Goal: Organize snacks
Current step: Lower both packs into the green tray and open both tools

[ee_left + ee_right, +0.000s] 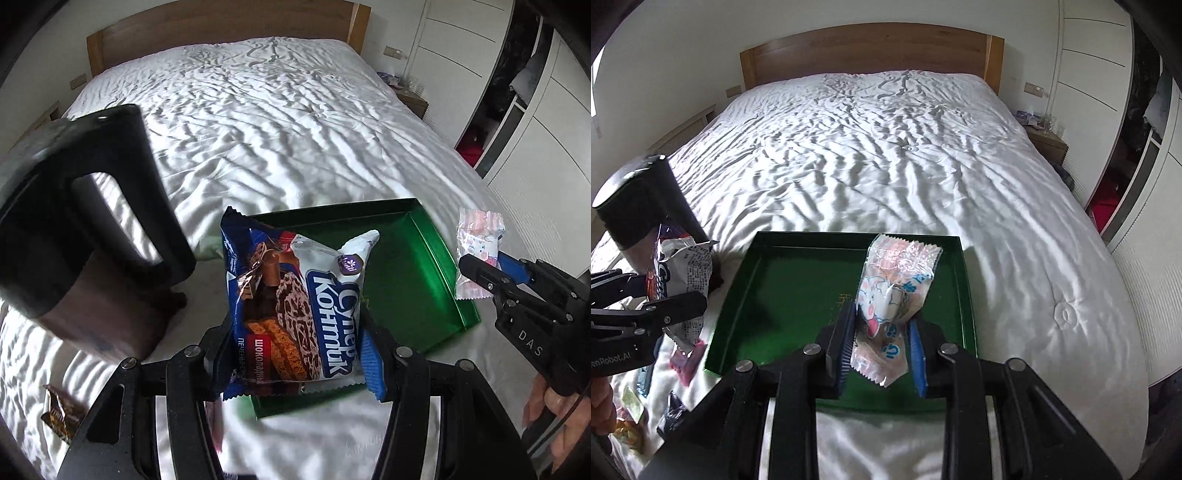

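Snacks in both hands right now. Left gripper (295, 354) is pinching the blue chocolate cookie pack (295, 310) by its lower end, holding it upright over the near edge of the green tray (436, 258). Right gripper (882, 354) is clamped on the pink cartoon candy packet (894, 299), also hanging above the tray's floor, nothing set down yet as far as I can tell.

What worries me: both wrappers are slick crinkly film grabbed near one end, so they could slide out or flop sideways and land on the white duvet (886, 147) instead. The tray sits on soft bedding, so a nudge on its rim could tip it. More loose snacks (631, 406) lie left of the tray, beside a dark container (92, 221).
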Action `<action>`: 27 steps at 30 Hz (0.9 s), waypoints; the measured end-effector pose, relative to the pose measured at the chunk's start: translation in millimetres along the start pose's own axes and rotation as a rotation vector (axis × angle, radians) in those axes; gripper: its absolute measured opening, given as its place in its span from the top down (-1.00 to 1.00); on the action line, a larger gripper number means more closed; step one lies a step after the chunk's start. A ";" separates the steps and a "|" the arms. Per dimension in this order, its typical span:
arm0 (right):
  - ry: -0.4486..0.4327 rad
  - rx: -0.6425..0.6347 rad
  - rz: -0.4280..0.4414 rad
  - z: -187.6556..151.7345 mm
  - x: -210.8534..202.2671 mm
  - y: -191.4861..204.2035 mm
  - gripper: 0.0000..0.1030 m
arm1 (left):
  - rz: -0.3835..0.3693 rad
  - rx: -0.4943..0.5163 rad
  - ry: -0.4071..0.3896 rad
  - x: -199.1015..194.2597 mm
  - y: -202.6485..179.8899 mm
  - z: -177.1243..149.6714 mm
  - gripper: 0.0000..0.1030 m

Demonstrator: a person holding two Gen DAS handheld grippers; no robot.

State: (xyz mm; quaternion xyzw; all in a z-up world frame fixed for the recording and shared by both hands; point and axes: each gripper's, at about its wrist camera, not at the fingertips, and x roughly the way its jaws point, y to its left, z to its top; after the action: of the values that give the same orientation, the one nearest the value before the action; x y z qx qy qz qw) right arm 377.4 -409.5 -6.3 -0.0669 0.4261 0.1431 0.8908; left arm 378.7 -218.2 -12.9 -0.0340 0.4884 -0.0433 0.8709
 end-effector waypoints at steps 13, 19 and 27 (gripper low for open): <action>0.082 0.002 -0.038 16.2 111.9 -18.6 1.00 | 0.085 -0.004 0.063 110.7 -3.1 34.1 0.00; 0.096 -0.009 -0.098 20.3 121.2 -25.7 1.00 | 0.157 0.007 0.068 123.1 -4.5 36.0 0.00; 0.048 0.018 -0.120 26.9 105.9 -37.7 -0.01 | 0.199 0.014 0.068 124.7 1.0 36.3 -0.06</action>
State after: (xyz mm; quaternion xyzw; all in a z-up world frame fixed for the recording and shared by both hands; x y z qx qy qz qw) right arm 472.2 -417.9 -72.0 -0.0876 0.4441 0.0838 0.8878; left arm 474.5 -230.1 -99.9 0.0221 0.5184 0.0387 0.8540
